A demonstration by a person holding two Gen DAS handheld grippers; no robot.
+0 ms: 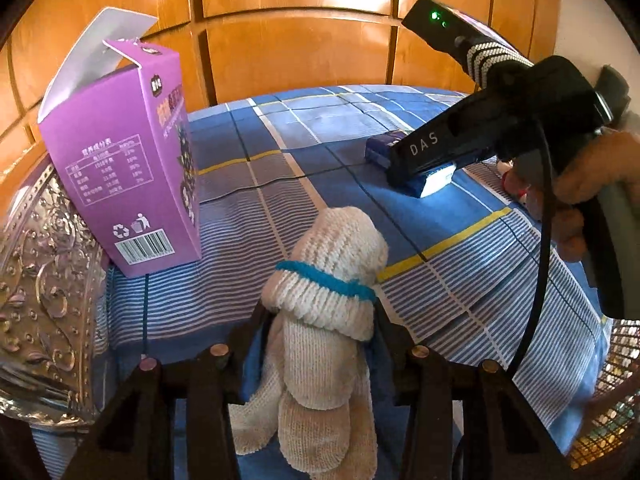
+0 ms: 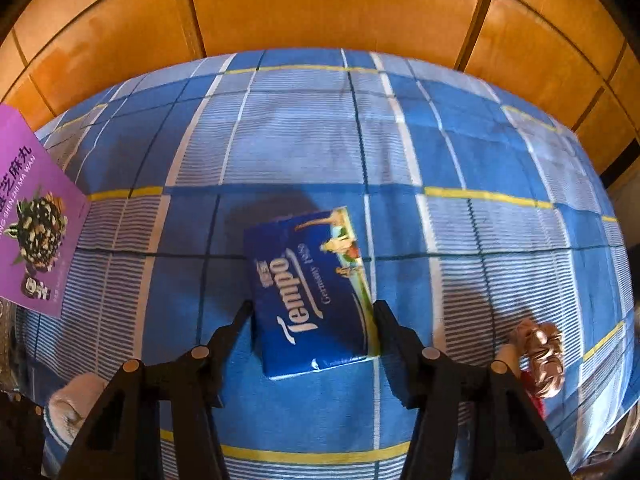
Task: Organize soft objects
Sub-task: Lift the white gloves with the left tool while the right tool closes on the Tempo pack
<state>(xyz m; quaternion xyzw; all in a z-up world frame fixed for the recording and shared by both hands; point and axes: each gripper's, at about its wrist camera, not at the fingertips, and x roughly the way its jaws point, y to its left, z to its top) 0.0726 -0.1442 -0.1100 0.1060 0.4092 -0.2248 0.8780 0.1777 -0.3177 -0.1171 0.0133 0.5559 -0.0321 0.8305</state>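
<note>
A rolled cream knit sock bundle (image 1: 324, 280) with a teal band stands between the fingers of my left gripper (image 1: 320, 322), which is shut on it just above the blue checked bedsheet (image 1: 280, 208). The same bundle peeks in at the lower left of the right wrist view (image 2: 68, 404). A blue Tempo tissue pack (image 2: 316, 292) lies flat on the sheet. My right gripper (image 2: 314, 312) straddles it, a fingertip (image 2: 244, 314) close beside each long edge, and the pack does not look squeezed. In the left wrist view the right gripper (image 1: 420, 168) hides part of the pack (image 1: 378, 148).
An opened purple carton (image 1: 120, 168) stands upright at the left (image 2: 32, 220). Beside it lies a silver embossed item (image 1: 40, 280). A small pinkish figure (image 2: 540, 348) lies at the right. A wicker basket (image 1: 616, 400) sits at the bed's right edge. Wooden panels (image 2: 320, 8) close the far side.
</note>
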